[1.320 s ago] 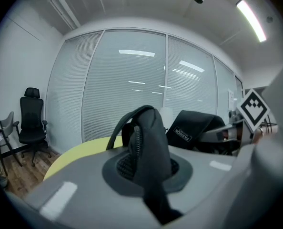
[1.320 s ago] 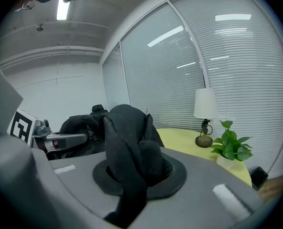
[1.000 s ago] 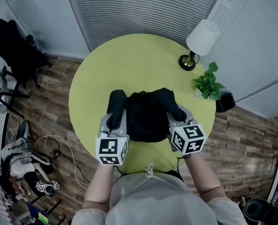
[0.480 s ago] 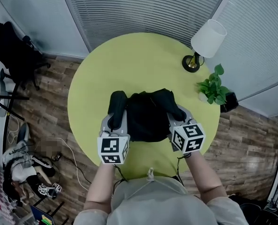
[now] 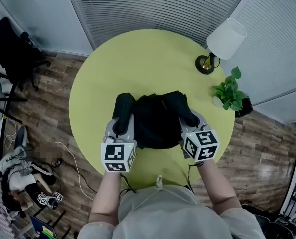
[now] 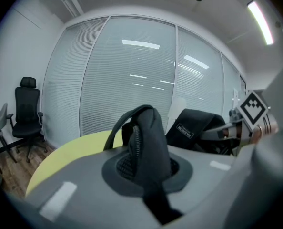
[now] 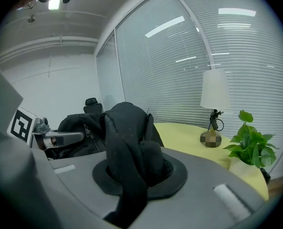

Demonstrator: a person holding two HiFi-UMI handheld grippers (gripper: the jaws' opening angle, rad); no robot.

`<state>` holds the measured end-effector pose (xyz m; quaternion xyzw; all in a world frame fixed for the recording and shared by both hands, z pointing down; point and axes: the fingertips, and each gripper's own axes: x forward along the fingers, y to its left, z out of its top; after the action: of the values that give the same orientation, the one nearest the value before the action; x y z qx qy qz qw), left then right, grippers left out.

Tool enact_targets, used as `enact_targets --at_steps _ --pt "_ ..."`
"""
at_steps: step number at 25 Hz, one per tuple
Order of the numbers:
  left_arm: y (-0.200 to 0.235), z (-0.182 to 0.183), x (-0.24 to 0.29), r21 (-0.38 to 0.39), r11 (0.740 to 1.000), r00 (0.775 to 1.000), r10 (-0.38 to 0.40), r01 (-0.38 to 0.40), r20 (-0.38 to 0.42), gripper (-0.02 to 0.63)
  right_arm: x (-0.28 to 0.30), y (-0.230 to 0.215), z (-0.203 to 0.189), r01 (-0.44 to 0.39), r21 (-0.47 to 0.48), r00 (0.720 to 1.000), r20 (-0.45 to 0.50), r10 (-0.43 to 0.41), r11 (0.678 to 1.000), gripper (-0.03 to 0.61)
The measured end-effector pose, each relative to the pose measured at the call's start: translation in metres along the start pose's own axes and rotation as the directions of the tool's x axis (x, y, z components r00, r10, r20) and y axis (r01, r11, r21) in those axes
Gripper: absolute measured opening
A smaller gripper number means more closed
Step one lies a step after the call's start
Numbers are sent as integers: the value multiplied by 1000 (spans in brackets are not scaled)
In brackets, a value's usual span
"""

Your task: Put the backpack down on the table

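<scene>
A black backpack hangs over the near half of the round yellow-green table; whether its bottom touches the top I cannot tell. My left gripper is shut on the left shoulder strap, which bulges up between the pads. On the other side, my right gripper is shut on the right shoulder strap. The bag's body lies between the two grippers. From the left gripper view the right gripper's marker cube shows at the far right.
A white-shaded lamp and a small potted plant stand at the table's right rim. A black office chair stands on the wood floor at the left, with cables and bags below it. Blinds cover the glass walls behind.
Both grippers and the backpack have sunk a little toward the table. Both grips on the straps are unchanged.
</scene>
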<state>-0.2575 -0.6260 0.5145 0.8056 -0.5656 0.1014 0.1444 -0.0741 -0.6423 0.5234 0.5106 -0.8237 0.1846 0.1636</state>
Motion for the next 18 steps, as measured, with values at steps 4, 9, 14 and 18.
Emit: enact_targets --at_steps 4,9,14,18 --pt "4 -11 -1 -3 1000 1000 19 -19 -16 31 4 0 -9 35 -28 999 -18 -36 999 52" --pt "10 -23 0 -58 998 999 35 -36 -19 34 6 -9 -21 95 -26 995 -28 -96 995 57" --pt "11 -30 2 -66 997 999 47 -48 -25 38 6 -12 -32 107 -75 993 -39 -110 991 104" --pt "12 -34 0 -47 997 997 67 -68 -23 82 5 -7 -35 90 -83 995 -31 -93 992 251"
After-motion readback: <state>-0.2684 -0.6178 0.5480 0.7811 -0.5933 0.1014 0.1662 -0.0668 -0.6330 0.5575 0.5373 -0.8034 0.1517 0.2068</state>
